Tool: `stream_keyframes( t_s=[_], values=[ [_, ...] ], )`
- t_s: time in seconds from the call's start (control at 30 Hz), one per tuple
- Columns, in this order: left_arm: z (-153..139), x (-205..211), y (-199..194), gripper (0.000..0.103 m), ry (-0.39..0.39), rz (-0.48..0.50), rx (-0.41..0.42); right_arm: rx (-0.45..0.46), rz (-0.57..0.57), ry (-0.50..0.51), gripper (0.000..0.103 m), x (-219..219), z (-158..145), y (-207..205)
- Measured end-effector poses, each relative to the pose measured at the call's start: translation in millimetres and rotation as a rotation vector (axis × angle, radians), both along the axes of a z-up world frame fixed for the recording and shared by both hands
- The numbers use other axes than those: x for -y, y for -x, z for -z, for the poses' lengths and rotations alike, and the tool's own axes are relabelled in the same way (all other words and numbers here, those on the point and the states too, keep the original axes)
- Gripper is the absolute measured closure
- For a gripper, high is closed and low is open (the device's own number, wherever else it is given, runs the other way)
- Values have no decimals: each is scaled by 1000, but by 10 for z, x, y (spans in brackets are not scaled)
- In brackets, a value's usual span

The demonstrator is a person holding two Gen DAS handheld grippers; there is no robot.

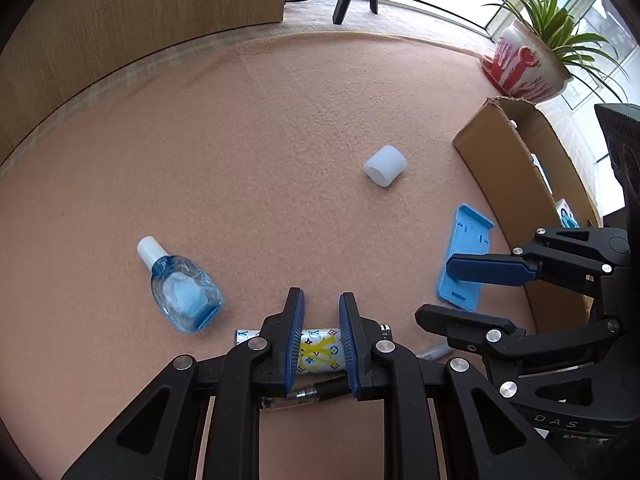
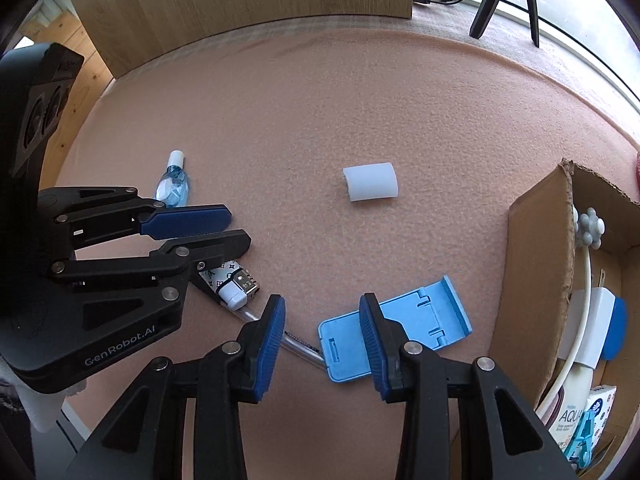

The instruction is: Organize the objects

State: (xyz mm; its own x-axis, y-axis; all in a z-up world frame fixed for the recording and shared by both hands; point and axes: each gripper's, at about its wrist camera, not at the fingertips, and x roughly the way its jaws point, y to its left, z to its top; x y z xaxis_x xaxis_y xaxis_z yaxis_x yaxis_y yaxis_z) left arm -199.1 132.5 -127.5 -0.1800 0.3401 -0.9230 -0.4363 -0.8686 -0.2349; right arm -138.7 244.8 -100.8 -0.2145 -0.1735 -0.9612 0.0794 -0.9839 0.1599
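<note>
One patterned lighter crosswise between the left tool's pads.

Bright, even daylight from the windows behind my workspace; panes blown out white. Shadows soft and faint. Both my views sharp centrally, strong fisheye curvature, dark vignette at corners.

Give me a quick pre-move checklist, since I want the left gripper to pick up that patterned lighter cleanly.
1. Left gripper straddles the patterned lighter: ok.
2. Jaws open: ok.
3. Pads touching the lighter: cannot tell.
4. Black pen clear of the grasp: not ok, it lies between the pads.
5. Right gripper out of the way: ok, over the blue stand.
6. Cardboard box has room: ok.
</note>
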Motion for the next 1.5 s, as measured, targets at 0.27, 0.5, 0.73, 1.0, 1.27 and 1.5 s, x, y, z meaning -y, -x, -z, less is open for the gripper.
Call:
stream_keyframes(
  t_s=[0.27, 0.5, 0.73, 1.0, 1.27, 1.5],
  values=[
    [-56, 263, -518, 83, -4, -30, -4, -2, -48, 34, 76, 254, 46, -423],
    [-297, 802, -654, 83, -90, -178, -29, -18, -120, -17, 77, 446, 40, -664],
    [-311, 1218, -491, 83, -84, -287, -13, -73, -107, -9, 69, 488, -58, -686],
    [-329, 1276, -272, 75, -88, -327, -10, -152, -191, -18, 59, 953, -167, -462],
    [-307, 1197, -11, 68, -44, -337, -20, -124, -233, -66, 57, 1154, 22, -437],
    [-211, 1060, 182, 67, -42, -347, 4, -127, -212, -80, 64, 1046, 48, -439]
  ],
)
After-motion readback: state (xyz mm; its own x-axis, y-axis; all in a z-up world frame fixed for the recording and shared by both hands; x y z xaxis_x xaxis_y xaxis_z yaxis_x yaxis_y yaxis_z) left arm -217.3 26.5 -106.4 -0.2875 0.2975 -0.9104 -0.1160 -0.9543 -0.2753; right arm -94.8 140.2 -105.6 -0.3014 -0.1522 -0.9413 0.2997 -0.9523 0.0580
